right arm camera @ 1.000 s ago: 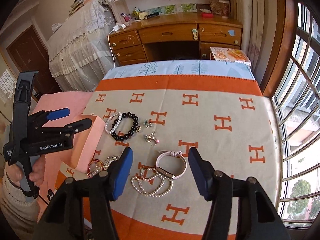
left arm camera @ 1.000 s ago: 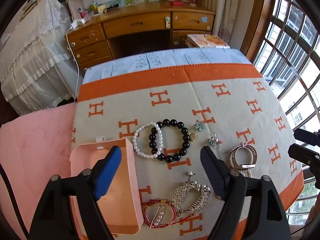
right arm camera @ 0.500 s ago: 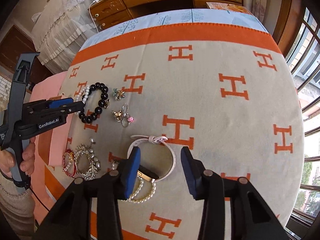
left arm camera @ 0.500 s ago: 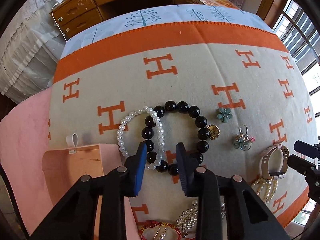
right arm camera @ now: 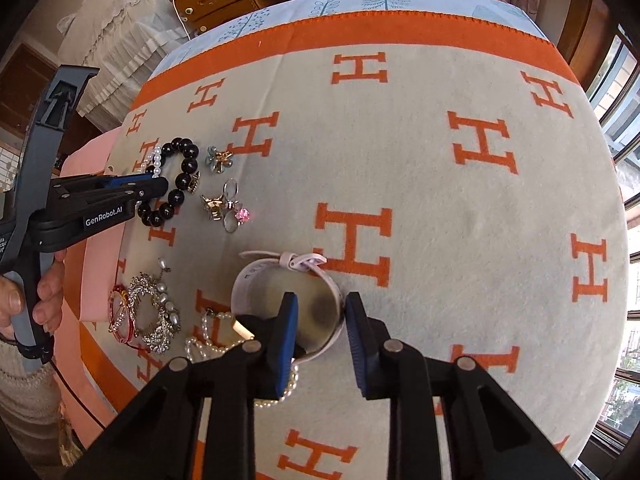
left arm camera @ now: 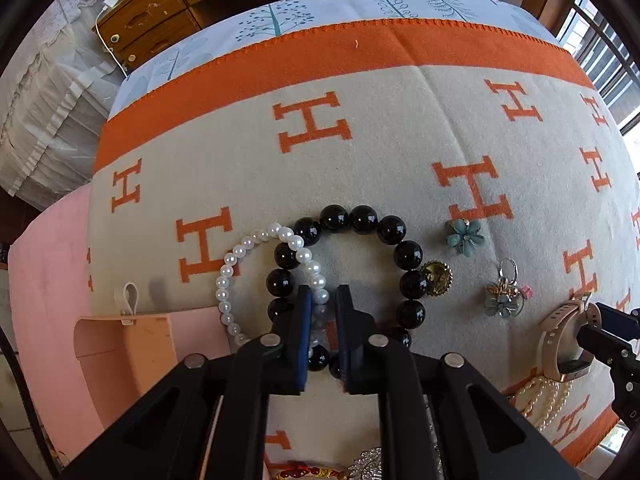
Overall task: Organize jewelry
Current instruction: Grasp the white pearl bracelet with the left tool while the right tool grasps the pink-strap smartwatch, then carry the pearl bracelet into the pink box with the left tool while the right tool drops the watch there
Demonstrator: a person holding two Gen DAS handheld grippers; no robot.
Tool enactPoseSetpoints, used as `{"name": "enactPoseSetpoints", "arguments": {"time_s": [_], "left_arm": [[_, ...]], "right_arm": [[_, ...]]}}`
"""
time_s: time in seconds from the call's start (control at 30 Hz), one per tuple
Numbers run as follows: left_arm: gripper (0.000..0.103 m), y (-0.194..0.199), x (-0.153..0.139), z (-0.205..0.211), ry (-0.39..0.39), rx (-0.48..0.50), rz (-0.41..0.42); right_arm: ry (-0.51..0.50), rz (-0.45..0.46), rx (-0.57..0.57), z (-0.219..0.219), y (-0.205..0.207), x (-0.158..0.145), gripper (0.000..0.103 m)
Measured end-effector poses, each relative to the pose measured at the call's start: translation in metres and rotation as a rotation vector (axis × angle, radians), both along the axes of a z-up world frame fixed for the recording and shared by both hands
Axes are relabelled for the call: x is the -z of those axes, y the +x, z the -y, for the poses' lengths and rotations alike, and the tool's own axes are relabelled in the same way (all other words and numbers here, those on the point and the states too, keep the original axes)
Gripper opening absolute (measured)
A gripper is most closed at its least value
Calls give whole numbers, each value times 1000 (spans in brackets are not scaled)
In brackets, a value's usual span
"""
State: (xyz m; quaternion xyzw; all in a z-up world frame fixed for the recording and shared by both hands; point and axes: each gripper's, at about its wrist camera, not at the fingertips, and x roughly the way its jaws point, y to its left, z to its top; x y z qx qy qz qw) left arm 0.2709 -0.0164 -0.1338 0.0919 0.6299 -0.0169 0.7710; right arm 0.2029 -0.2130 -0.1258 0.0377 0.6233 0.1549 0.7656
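Observation:
A white pearl bracelet point(left arm camera: 248, 246) overlaps a black bead bracelet point(left arm camera: 362, 218) on the beige blanket with orange H marks point(left arm camera: 360, 140). My left gripper point(left arm camera: 322, 300) is shut on the pearl bracelet where the two overlap. A white watch point(right arm camera: 256, 276) lies near the front edge. My right gripper point(right arm camera: 322, 306) is part open, its jaws on either side of the watch band's right side. A pearl necklace point(right arm camera: 204, 344) lies under the watch. An open pink box point(left arm camera: 124, 344) sits at the left.
A flower brooch point(left arm camera: 464, 236), a gold charm point(left arm camera: 438, 278) and a ring cluster point(left arm camera: 504, 296) lie right of the black bracelet. A silver hair comb point(right arm camera: 154, 312) and red bangle point(right arm camera: 118, 316) lie front left. Wooden drawers point(left arm camera: 152, 20) stand behind.
Both grippers have come down to the blanket and narrowed. The left one has shut on the pearl bracelet. The right one has closed in around the watch band.

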Motion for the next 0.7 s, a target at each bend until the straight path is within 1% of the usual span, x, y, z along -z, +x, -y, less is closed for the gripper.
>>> {"name": "enactPoseSetpoints", "arguments": {"time_s": [0.07,0.1,0.13,0.23,0.3,0.5,0.7], "left_arm": [[5,0,-1,-2,2,-15,15],[5,1,-2,-4,0,-20,23],[5,-1,-5,-5,-9,-27,35],[5,-12,-25,-12,-30,-37,95],[5,-20,-42,-18,-56,-49,133],[5,-57,-99,-40,-116,-73,248],[5,-101,-152,-72,-154,-108,351]], "right_arm": [[-13,12,-3,-1,0,0,16],[-17,13,-2,0,0,0,10],[-15,11,2,1,0,0,6],[-10,24,16,3,-3,-5,6],[0,51,16,4,-8,-15,6],[23,159,4,-9,-27,-61,6],[40,258,-52,-43,-45,-106,6]]}}
